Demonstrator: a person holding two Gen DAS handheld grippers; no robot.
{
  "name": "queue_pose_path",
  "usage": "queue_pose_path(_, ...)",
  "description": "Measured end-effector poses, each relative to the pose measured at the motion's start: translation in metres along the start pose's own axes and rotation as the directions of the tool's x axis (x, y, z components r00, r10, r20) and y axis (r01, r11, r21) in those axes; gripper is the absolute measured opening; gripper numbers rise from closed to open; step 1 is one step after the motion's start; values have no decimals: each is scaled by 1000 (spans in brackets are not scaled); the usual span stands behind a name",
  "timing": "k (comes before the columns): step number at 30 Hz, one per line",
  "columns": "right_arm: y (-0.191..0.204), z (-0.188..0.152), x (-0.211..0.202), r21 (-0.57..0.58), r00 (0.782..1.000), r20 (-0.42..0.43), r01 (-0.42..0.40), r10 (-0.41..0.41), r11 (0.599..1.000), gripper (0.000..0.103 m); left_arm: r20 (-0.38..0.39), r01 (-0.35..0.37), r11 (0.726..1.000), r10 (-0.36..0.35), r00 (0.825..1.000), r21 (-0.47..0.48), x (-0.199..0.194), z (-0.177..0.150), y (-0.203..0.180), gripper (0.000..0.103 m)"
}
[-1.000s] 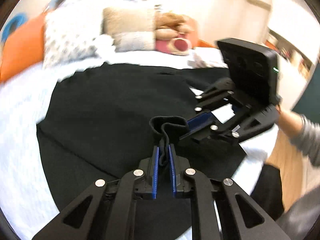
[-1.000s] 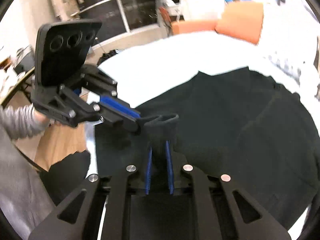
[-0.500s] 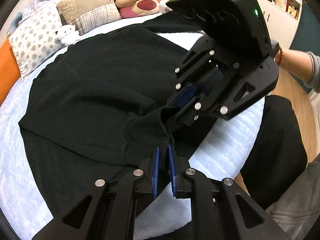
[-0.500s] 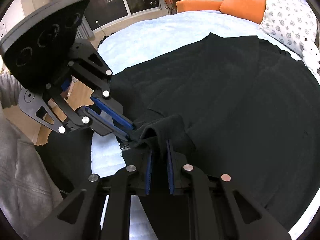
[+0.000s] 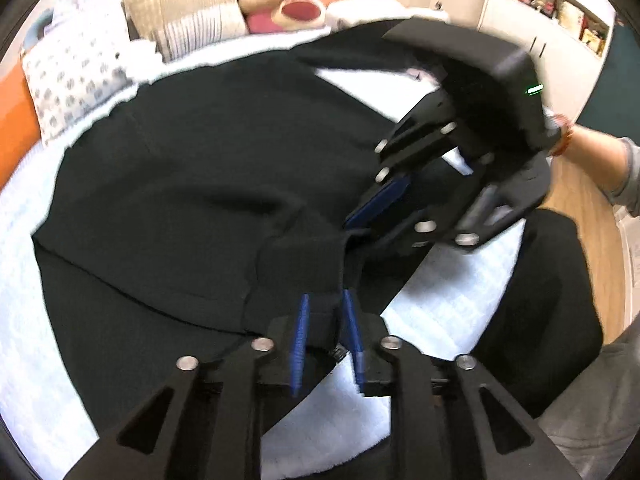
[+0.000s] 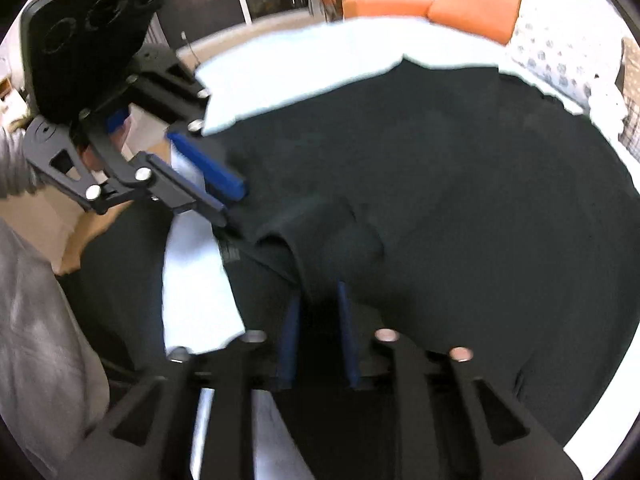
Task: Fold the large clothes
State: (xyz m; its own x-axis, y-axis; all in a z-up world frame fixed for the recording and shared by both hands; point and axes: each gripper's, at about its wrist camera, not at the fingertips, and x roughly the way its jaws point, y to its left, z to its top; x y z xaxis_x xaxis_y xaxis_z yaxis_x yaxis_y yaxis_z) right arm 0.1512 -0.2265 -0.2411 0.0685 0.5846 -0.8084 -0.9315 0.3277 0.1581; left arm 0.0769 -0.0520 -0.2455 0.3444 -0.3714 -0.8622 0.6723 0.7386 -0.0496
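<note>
A large black garment [image 5: 180, 200] [image 6: 440, 200] lies spread on a bed with a pale blue sheet [image 5: 440, 300] [image 6: 300, 64]. A folded-over sleeve end [image 5: 304, 256] [image 6: 320, 232] rests on the garment's body. My left gripper [image 5: 325, 300] [image 6: 234, 204] points down at it. Its jaws are opening, and the sleeve's edge lies loosely between the blue pads. My right gripper [image 6: 318, 292] [image 5: 372, 208] stands close beside it. Its jaws are opening too, with the same cloth between them.
Patterned pillows [image 5: 80, 72] and a plush toy [image 5: 280, 4] lie at the head of the bed, with orange cushions [image 6: 472, 12] behind. Part of the black cloth [image 5: 540, 300] hangs over the bed's edge above a wooden floor [image 5: 580, 208]. A person's grey sleeve [image 5: 624, 184] shows at the right.
Both grippers have come down with the sleeve end, which now rests on the garment. Their jaws, shut on the cloth before, have parted.
</note>
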Motion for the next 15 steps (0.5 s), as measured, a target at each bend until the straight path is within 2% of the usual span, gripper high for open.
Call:
queue_pose_path(2, 0, -3, -10, 15, 999, 36, -17, 16, 1000, 32, 6, 21, 999, -20, 1000, -33, 3, 1, 4, 28)
queue_pose_path(3, 0, -1, -23, 32, 995, 90, -34, 31, 999, 32, 29, 46, 997, -44, 999, -61, -2, 3, 9, 30)
queue_pose_path(4, -1, 1, -32, 44, 990, 136, -49, 43, 998, 32, 55, 60, 995, -56, 997, -79, -6, 5, 13, 34)
queue_pose_path(5, -3, 6, -41, 55, 981, 189, -62, 50, 997, 32, 113, 74, 991, -61, 992, -109, -17, 9, 21, 43)
queue_pose_path(7, -7, 17, -49, 59, 970, 244, -37, 22, 998, 31, 167, 91, 985, -67, 984, -143, -26, 13, 33, 47)
queue_pose_path(9, -14, 32, -40, 66, 972, 232, 7, -22, 998, 31, 190, 92, 981, -58, 980, -172, -23, 19, 45, 47)
queue_pose_path(12, -23, 49, -12, 58, 982, 183, 33, -43, 998, 24, 122, 23, 987, -3, 993, -158, 3, 19, 44, 44)
queue_pose_path(15, -28, 52, 17, 5, 988, 89, 125, -125, 992, 23, 30, -7, 992, 11, 999, -128, 32, 11, 37, 41)
